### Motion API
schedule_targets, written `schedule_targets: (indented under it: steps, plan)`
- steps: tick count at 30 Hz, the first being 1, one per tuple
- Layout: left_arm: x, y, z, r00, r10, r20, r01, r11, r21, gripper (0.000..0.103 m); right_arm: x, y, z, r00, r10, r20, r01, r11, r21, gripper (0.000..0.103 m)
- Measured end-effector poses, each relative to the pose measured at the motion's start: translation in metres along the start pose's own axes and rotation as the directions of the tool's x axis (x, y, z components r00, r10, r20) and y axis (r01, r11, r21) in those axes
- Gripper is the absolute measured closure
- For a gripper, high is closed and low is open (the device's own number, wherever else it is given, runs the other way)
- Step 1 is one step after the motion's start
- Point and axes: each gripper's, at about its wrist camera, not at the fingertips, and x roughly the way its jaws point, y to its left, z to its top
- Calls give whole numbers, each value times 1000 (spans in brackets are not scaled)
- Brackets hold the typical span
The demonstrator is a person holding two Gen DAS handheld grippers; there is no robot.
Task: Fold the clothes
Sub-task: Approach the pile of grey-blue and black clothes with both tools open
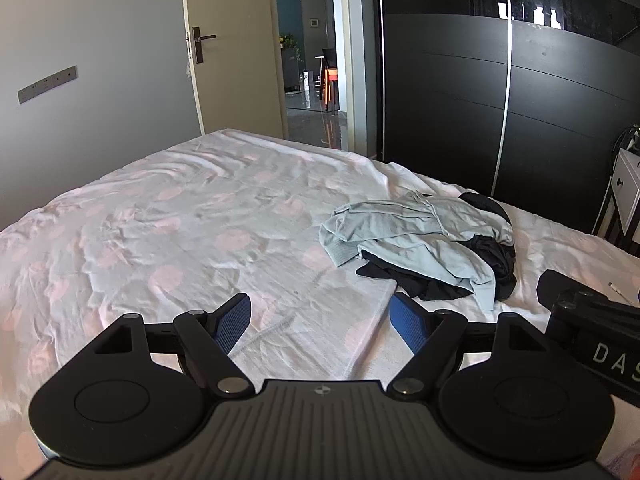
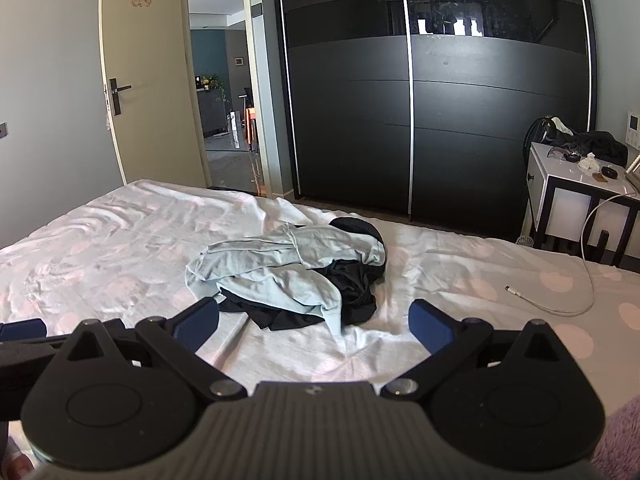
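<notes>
In the left wrist view, the left claw, black-armed with blue ribbed pads, hangs low over the bed, which is covered by a wrinkled white sheet with pale pink dots; its fingers stand wide apart with nothing between them. Ahead and to the right, well apart from the pads, a crumpled pale mint-green sweatshirt lies heaped on top of a bunched black garment, whose dark cloth shows out from beneath on the near and right sides. A black part of the right claw, with white letters on it, enters at the right edge; from here I cannot tell how its fingers stand. Behind the bed are a cream door with a dark handle, open on a hallway, and a tall black sliding-door wardrobe. In the right wrist view, the right claw hovers over the same sheet with its blue pads spread wide and empty. The mint-green sweatshirt and the black garment lie in one unfolded heap just ahead of the claw, between its two fingers as seen from the camera but touching neither. A white charging cable trails across the sheet to the right, running up toward a white bedside cabinet with black framing that carries small clutter. Part of the left claw shows at the left edge.
</notes>
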Motion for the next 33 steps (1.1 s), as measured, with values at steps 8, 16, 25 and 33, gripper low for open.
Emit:
schedule_targets:
  steps: [8, 16, 25, 33]
  plan:
    - [3, 6, 3, 1000, -4, -20, 4, 1000, -5, 27, -4, 5, 3, 1000, 8, -1, -8, 1000, -8, 1]
    - [-2, 6, 1, 1000, 6, -21, -6, 1000, -10, 27, -1, -3, 0, 1000, 29, -8, -29, 1000, 9, 1]
    - [-2, 7, 0, 999, 11, -30, -12, 1000, -19, 27, 1, -2, 0, 999, 34, -15, -34, 999, 11, 1]
    - [-2, 9, -1, 999, 13, -38, -14, 999, -29, 27, 1, -2, -1, 999, 34, -21, -34, 999, 14, 1]
